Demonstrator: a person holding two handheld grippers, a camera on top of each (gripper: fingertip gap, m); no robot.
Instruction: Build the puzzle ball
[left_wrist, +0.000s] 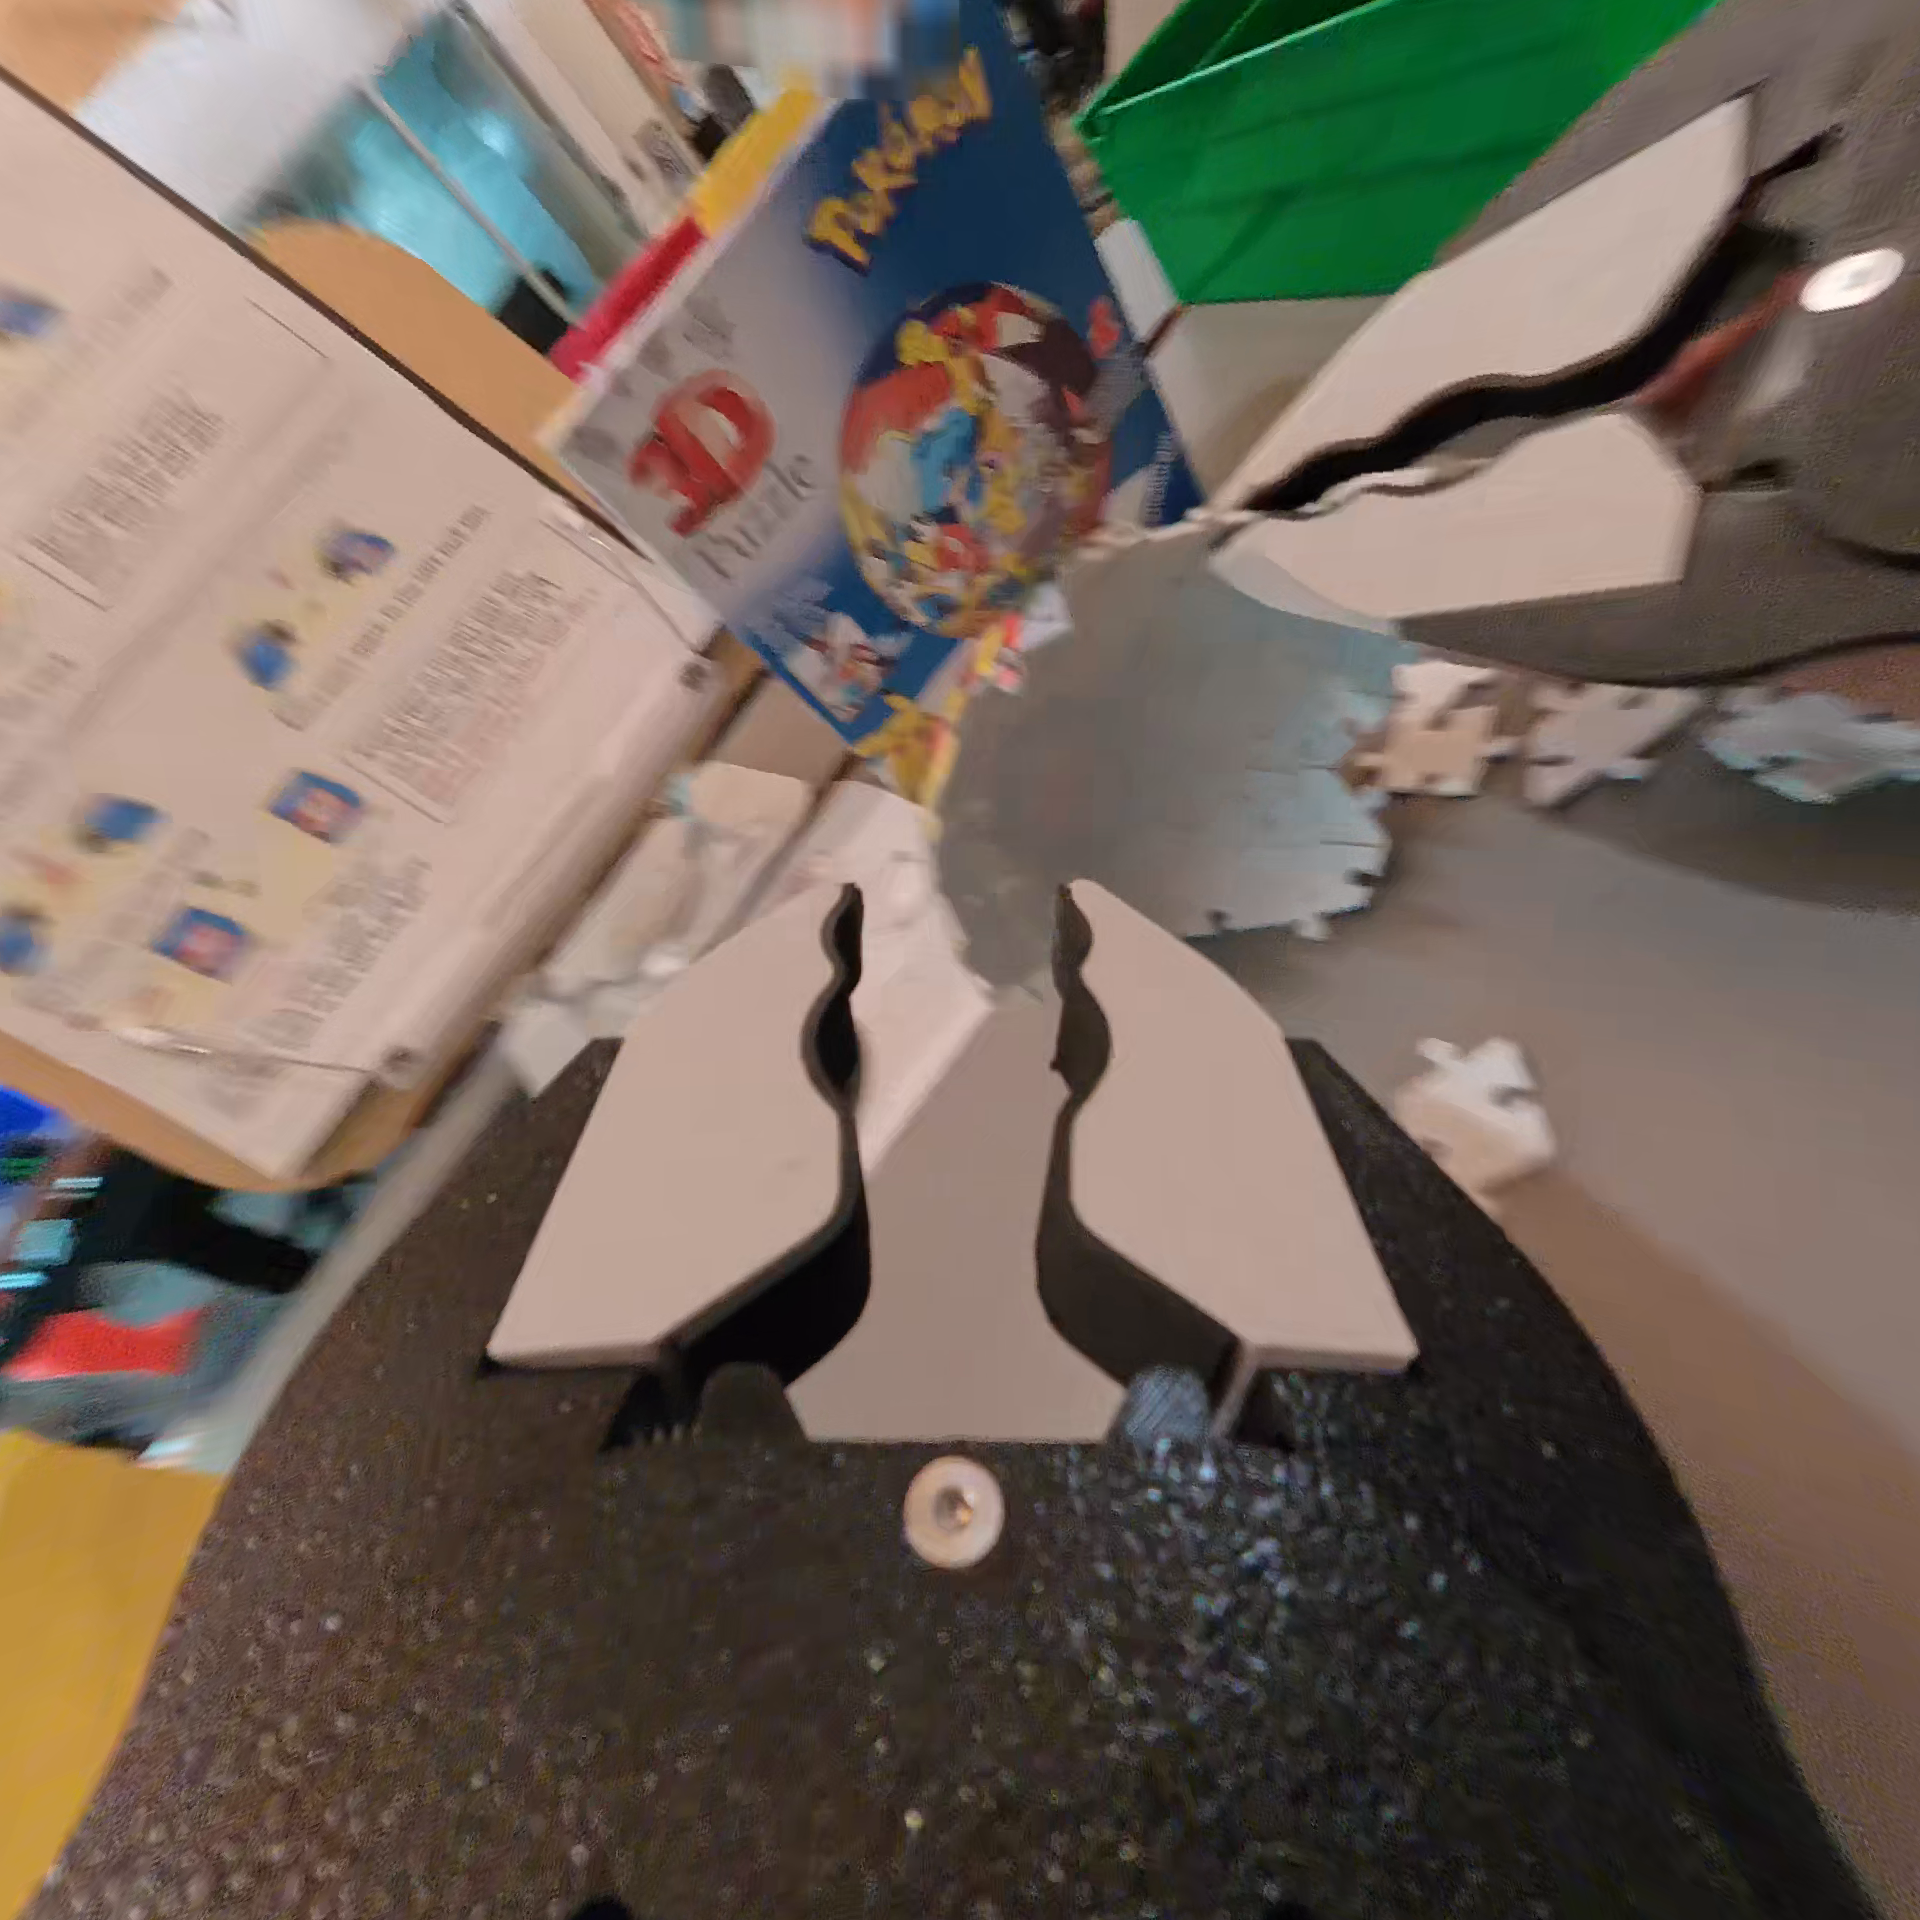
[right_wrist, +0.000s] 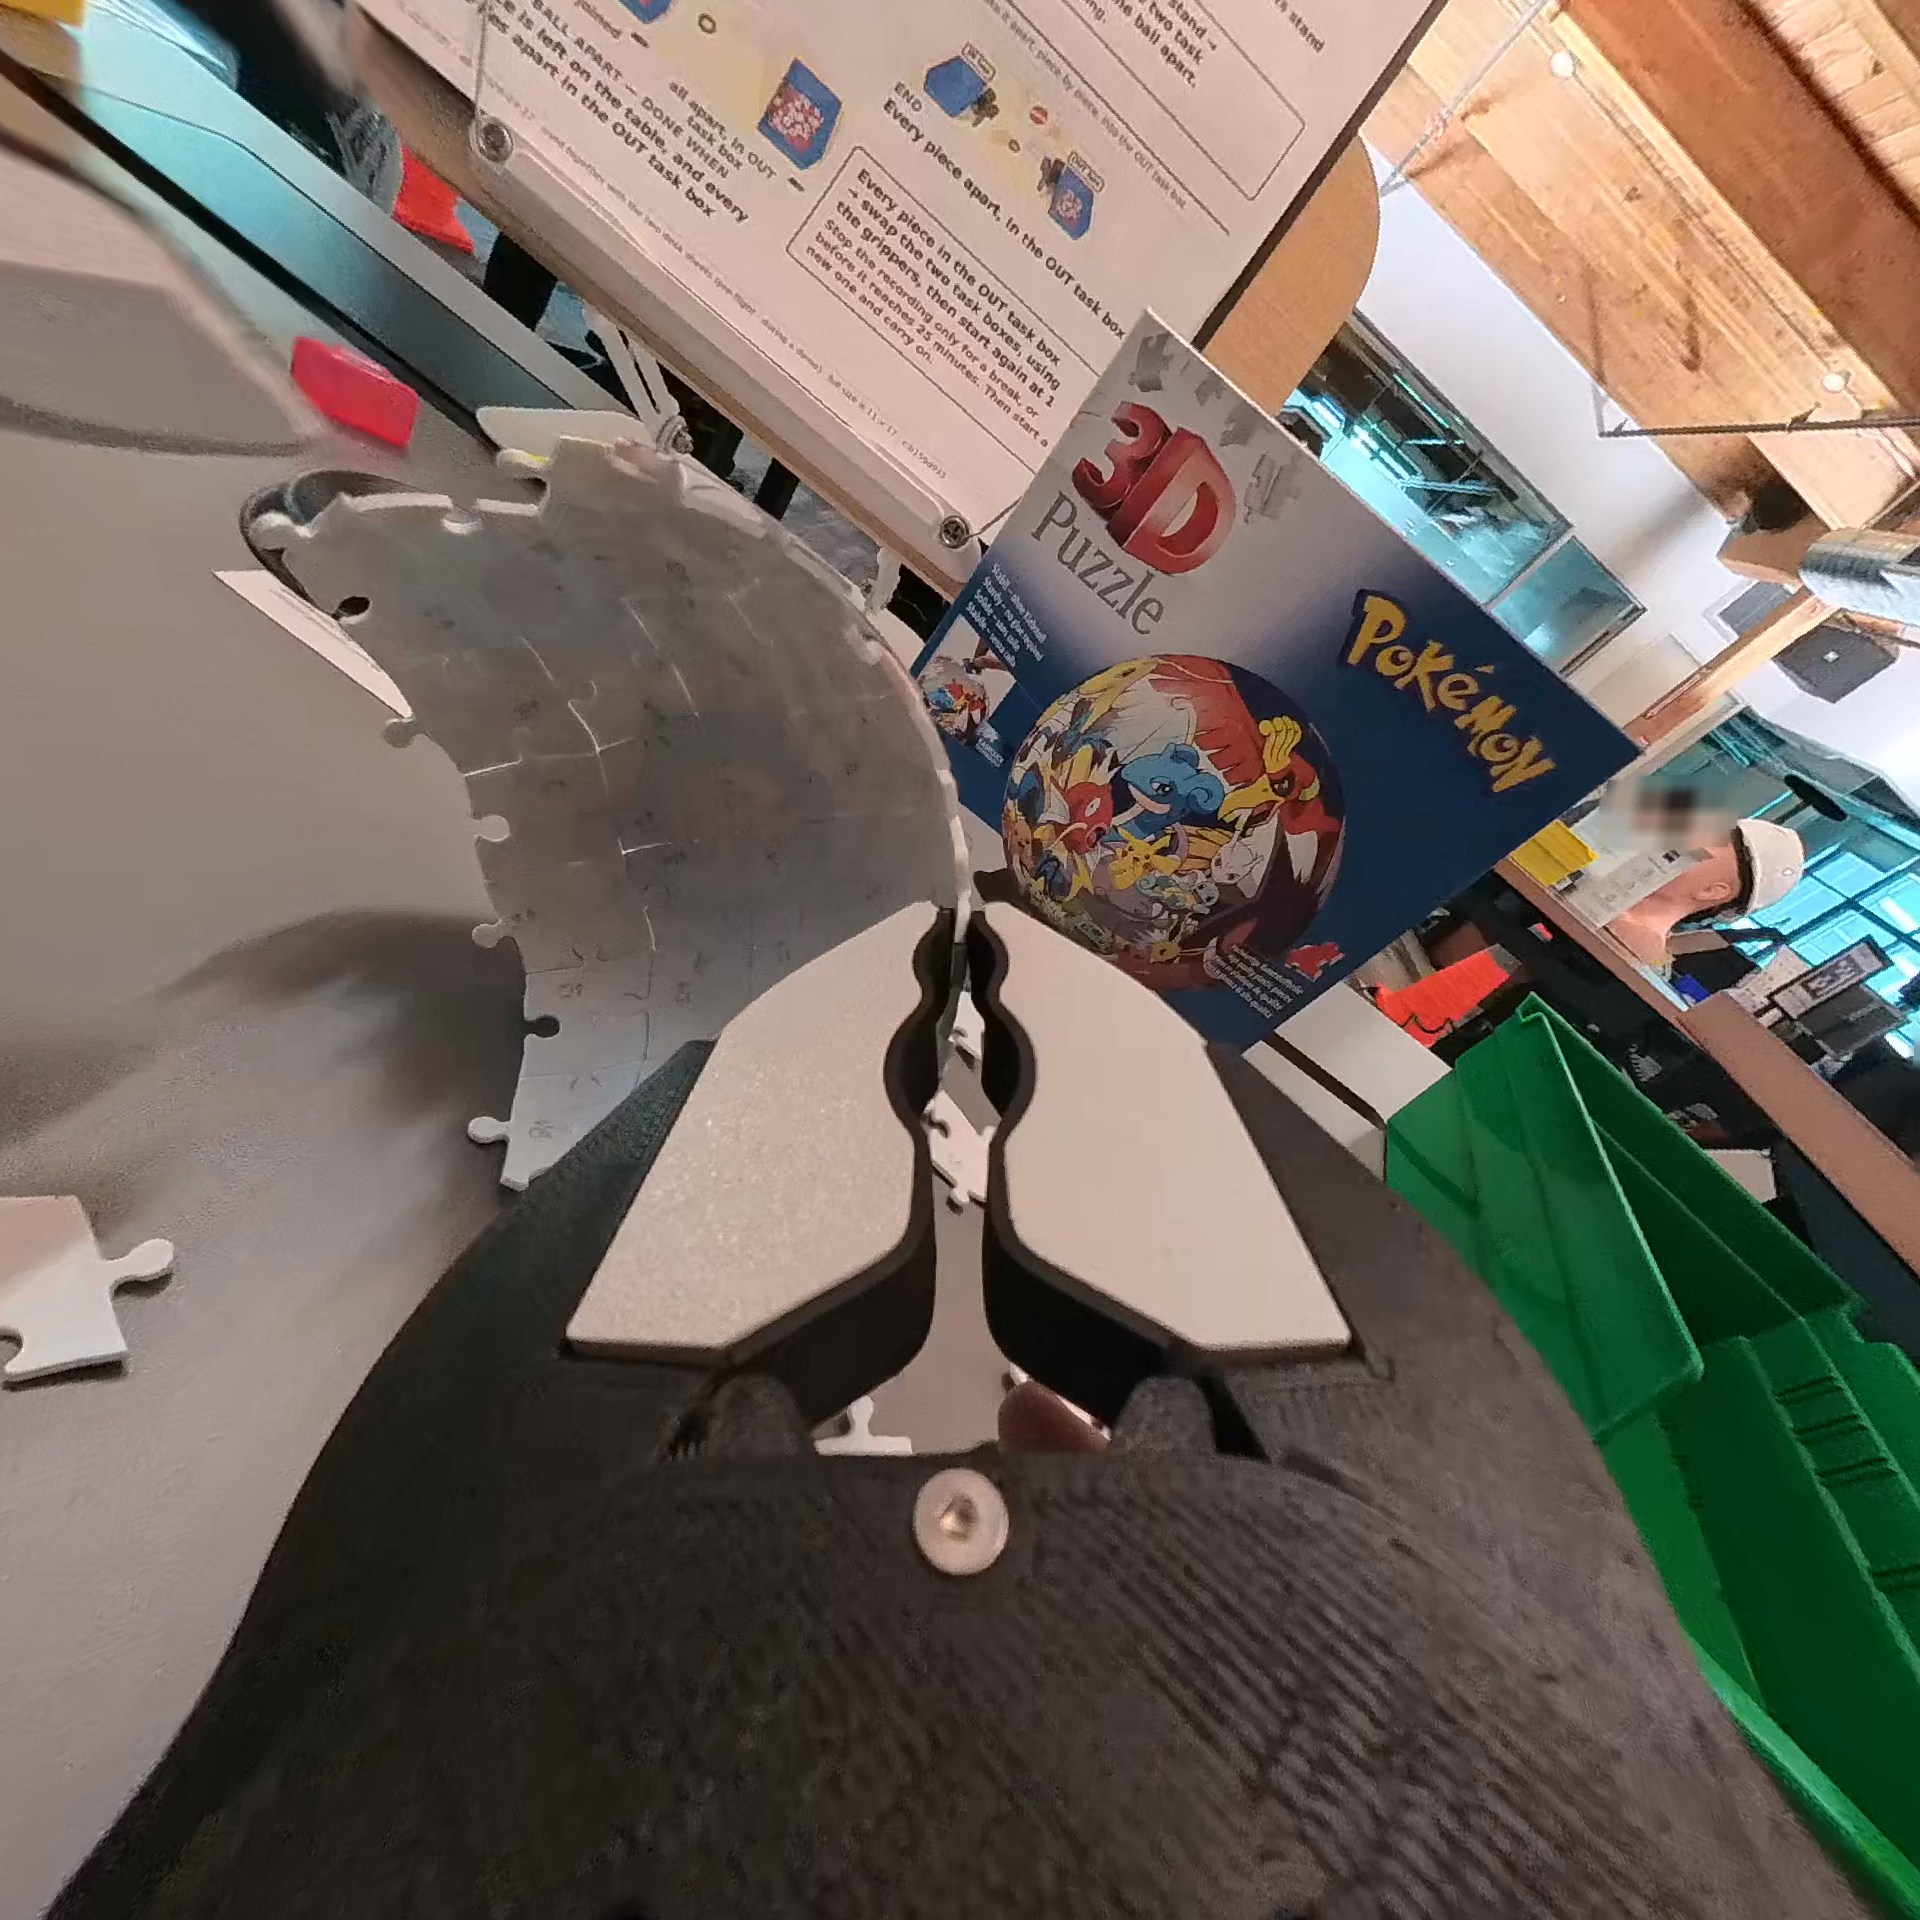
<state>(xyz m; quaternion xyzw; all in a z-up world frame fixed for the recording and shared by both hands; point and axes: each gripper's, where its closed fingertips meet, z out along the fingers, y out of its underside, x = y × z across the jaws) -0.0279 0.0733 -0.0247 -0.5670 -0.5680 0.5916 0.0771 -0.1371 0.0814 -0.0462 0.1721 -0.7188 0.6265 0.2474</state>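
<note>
R tongs (right_wrist: 961, 935) pinch curved puzzle shell (right_wrist: 665, 748) edge, tilted; L tongs (left_wrist: 961, 914) open, empty.

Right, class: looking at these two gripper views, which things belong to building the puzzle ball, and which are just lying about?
Part of the job:
- curved half-built shell, pinched at its rim by the right gripper
- left gripper, open
- loose pieces on the table
- puzzle box, showing the finished ball

Just lying about:
- green bin
- instruction board
- red block
</note>
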